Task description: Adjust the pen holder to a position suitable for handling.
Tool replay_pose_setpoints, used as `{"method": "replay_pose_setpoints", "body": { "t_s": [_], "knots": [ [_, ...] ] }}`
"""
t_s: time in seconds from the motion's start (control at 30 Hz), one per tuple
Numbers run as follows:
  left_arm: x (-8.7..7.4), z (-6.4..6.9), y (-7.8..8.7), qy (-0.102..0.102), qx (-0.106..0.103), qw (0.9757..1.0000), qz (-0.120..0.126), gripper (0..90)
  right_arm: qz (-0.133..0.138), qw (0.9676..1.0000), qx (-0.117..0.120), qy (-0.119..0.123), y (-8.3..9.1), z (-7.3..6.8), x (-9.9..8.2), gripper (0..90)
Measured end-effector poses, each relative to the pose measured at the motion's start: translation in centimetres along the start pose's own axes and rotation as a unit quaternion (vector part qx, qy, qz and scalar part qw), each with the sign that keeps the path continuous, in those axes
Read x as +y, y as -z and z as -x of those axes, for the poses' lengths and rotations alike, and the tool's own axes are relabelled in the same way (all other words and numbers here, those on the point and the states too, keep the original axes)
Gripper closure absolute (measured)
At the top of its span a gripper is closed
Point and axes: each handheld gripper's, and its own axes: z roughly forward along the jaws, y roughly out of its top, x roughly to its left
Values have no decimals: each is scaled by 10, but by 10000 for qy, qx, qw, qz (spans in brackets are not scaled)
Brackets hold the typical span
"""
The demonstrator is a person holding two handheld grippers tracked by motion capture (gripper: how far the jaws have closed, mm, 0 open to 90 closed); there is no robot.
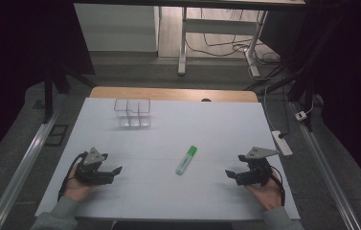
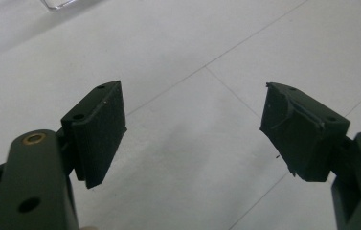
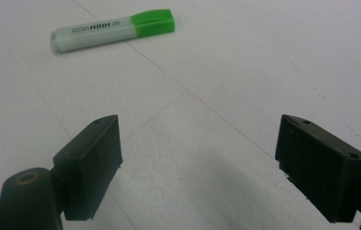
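A green-capped highlighter (image 1: 186,159) lies flat on the white table (image 1: 168,191), roughly midway between my two hands. In the right gripper view the highlighter (image 3: 113,29) rests ahead and to the upper left. My left gripper (image 1: 117,171) sits low at the table's left front, jaws wide apart over bare white surface (image 2: 192,124). My right gripper (image 1: 230,171) rests at the right front, pointing toward the highlighter, jaws spread with nothing between them (image 3: 199,153). A clear plastic organizer with compartments (image 1: 132,113) stands at the back left.
The table's wooden far edge (image 1: 173,93) shows behind the white sheet. A power strip (image 1: 282,142) with cable lies off the table's right side. A corner of the clear organizer (image 2: 61,4) peeks in at the top of the left gripper view.
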Motion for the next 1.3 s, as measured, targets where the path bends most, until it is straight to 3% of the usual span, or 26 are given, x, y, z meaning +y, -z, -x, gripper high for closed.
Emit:
{"method": "replay_pose_setpoints", "body": {
  "t_s": [0.5, 0.67, 1.3],
  "knots": [
    [19, -8, -2, 104, -9, 9999, 117, 258, 3, 10000, -13, 3, -1, -1, 0, 166],
    [27, -14, -9, 102, 130, 9999, 12, 266, 12, 10000, -16, 24, -2, -1, 0, 168],
    [47, -33, -23, 154, 228, 9996, -64, 277, -15, 10000, -16, -3, -3, -2, -1, 173]
  ]
}}
